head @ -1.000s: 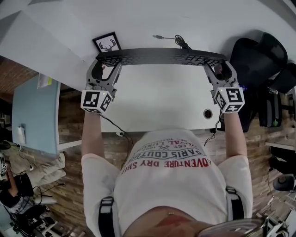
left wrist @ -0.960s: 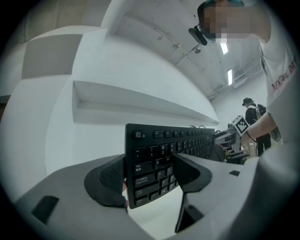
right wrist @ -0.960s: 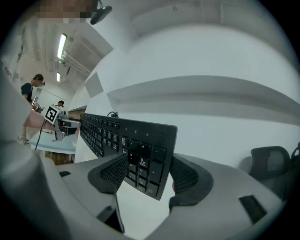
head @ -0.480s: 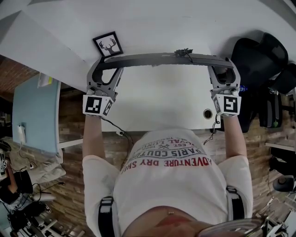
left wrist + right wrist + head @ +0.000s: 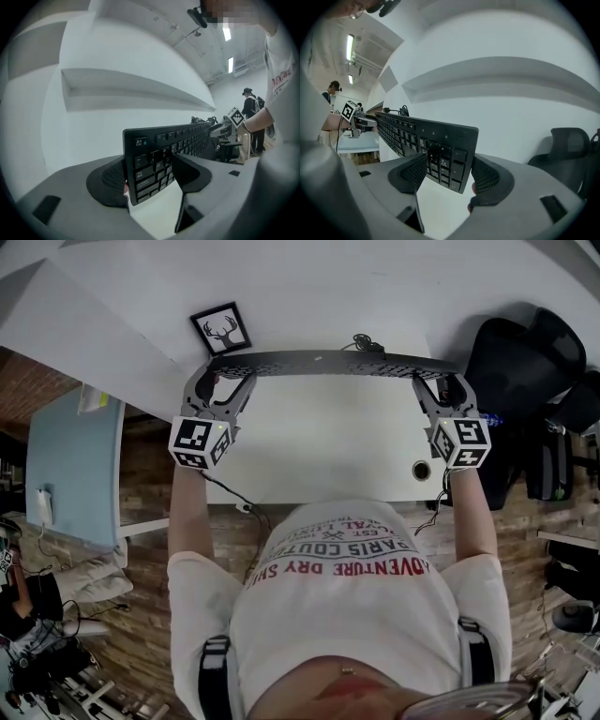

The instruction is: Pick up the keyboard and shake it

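Observation:
A black keyboard (image 5: pixel 328 363) hangs in the air over the far part of the white desk (image 5: pixel 319 446), stretched left to right. My left gripper (image 5: pixel 217 382) is shut on its left end. The right gripper (image 5: pixel 439 385) is shut on its right end. In the left gripper view the Esc end of the keyboard (image 5: pixel 157 152) stands tilted between the dark pads of the left gripper (image 5: pixel 150 174). In the right gripper view the numpad end (image 5: pixel 440 145) sits between the pads of the right gripper (image 5: pixel 446 176). The keyboard's cable (image 5: pixel 366 341) trails off its back edge.
A framed deer picture (image 5: pixel 221 329) lies on the desk just behind the keyboard's left end. A black office chair (image 5: pixel 525 362) stands to the right of the desk. A round cable hole (image 5: pixel 421 470) sits near the desk's front right. A light blue surface (image 5: pixel 70 474) lies lower left.
The keyboard has rocked in the air: face up a second ago, edge-on half a second ago, now tilted back with some face showing. Both grippers kept hold of its ends.

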A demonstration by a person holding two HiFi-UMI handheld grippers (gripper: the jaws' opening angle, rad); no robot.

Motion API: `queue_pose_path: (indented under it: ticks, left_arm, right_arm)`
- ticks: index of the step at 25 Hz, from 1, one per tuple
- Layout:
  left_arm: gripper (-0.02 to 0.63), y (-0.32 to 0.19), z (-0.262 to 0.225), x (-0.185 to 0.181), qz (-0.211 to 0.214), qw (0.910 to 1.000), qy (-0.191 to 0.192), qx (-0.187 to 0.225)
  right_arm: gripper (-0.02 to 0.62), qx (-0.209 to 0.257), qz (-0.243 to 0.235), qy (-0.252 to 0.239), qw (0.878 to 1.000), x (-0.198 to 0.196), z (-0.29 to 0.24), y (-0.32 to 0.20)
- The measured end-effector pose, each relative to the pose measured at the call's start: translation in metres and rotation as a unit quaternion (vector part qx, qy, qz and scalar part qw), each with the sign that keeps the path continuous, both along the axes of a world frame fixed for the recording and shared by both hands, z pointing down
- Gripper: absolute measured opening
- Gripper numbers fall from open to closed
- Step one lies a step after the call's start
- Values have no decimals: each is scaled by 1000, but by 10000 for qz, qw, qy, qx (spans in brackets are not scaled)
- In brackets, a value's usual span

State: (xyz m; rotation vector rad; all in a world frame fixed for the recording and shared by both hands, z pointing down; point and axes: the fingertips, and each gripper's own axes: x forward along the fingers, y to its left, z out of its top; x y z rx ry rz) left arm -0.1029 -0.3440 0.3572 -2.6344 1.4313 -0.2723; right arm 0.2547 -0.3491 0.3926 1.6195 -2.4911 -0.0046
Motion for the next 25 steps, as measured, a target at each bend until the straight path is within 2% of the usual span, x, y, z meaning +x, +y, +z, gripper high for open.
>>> queue_pose_path:
  ticks: [2, 4, 7, 10, 16, 18, 20, 22, 25]
  left_arm:
    - [304, -2, 15, -2, -28, 9995, -65, -308]
    - [304, 3, 23, -5, -55, 9990, -104, -438]
    - [304, 7, 22, -3, -75, 9992, -206, -325]
    - [304, 4, 16, 6, -139, 9992, -349, 110]
    - [302, 16, 5, 22, -381, 9943, -454, 890]
    - [298, 26, -4, 29, -389, 9882, -501, 1396]
    - [295, 35, -13, 36, -356, 9777, -836, 1892]
    - [293, 41, -13, 37, -409, 9709, -1220, 2017]
    - [291, 46, -11, 37, -494, 9689, -1287, 2056]
  right_arm:
    - [291, -388, -22, -15, 9992, -3, 17, -3]
    - [291, -661, -66, -45, 9978, -6, 28, 1]
    - [291, -830, -111, -128, 9964, -7, 36, 1]
    - [291, -721, -73, -232, 9971, 1, 40, -10]
    - [292, -142, -60, -228, 9996, 13, 30, -23]
    - [293, 104, -72, -200, 9997, 18, 23, -24]
    - [293, 303, -58, -184, 9994, 21, 16, -25]
    - [293, 405, -36, -171, 9990, 22, 12, -25]
    - [295, 437, -29, -163, 9989, 22, 12, -25]
